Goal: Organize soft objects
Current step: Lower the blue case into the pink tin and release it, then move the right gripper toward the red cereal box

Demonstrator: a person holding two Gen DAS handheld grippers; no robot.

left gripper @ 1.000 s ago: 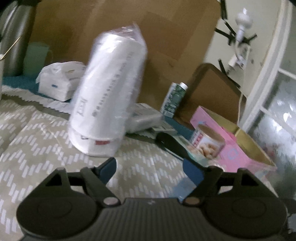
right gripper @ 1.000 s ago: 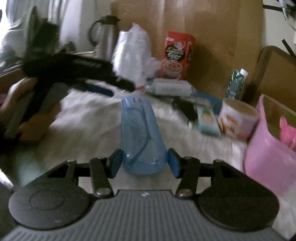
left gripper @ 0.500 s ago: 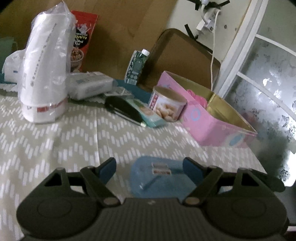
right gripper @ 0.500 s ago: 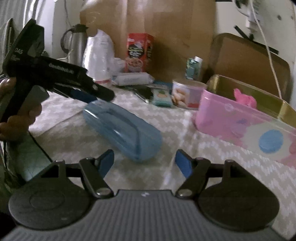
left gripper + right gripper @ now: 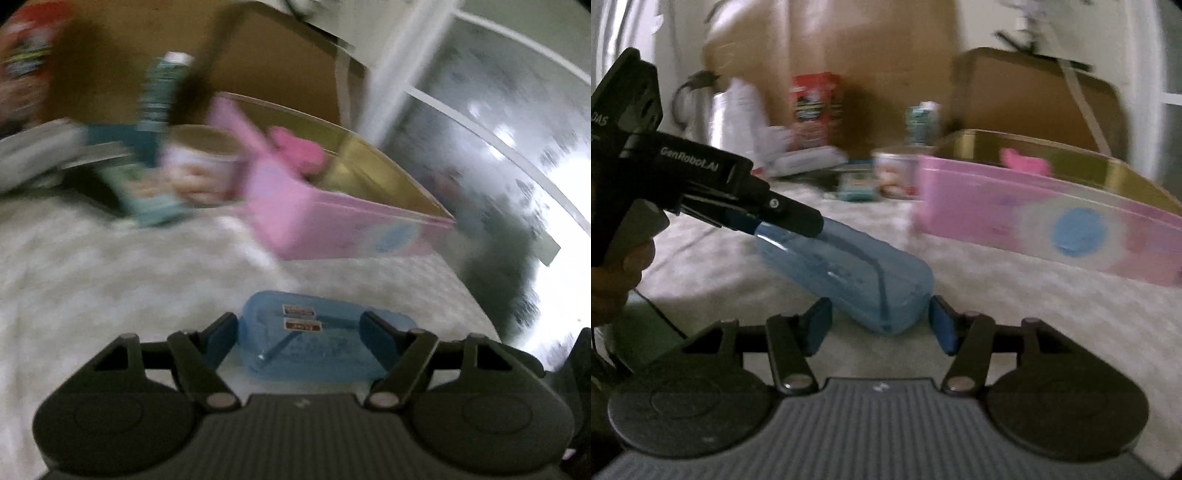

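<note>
We have the blue translucent case (image 5: 846, 273) lying on the patterned worktop (image 5: 1034, 317), with both tools at it. Our left gripper (image 5: 297, 334) straddles one end, jaws apart on either side of the case; its pads look close to the case walls, but we cannot tell whether they press. Our right gripper (image 5: 881, 325) faces the other end, jaws apart, the case tip sitting between its blue pads without clear contact.

The pink box (image 5: 1052, 225) stands open at about 2 o'clock from the case in the right wrist view, near but not touching. One pink soft item (image 5: 1025, 164) already shows inside it, so we judge part of the sorting done. The case itself is not yet in the box. A tin (image 5: 895, 173), a red carton (image 5: 814, 107) and other blurred packets sit at 12 o'clock along the cardboard backdrop; whether any of them belong in the box we cannot say.
</note>
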